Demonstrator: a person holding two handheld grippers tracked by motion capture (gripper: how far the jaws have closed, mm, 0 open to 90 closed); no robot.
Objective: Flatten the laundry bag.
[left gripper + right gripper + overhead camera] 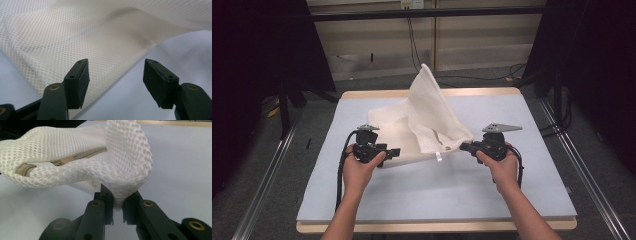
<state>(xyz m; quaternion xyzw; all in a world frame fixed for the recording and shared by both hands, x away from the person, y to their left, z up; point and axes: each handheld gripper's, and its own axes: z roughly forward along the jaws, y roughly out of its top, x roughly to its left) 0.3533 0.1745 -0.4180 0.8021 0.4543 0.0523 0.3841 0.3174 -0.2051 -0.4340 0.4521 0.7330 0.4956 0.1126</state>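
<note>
Mesh bag (422,120) pinched in right gripper (467,147); near edge just ahead of spread left gripper (394,151)

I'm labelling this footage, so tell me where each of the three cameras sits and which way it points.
High view: above the person's side, looking forward and down on the pale grey table; both forearms and grippers show.
Left gripper view: rides the left gripper, facing the white mesh zip bag; open black jaws.
Right gripper view: rides the right gripper, jaws pinching the bag's edge.
All share the bag.
</note>
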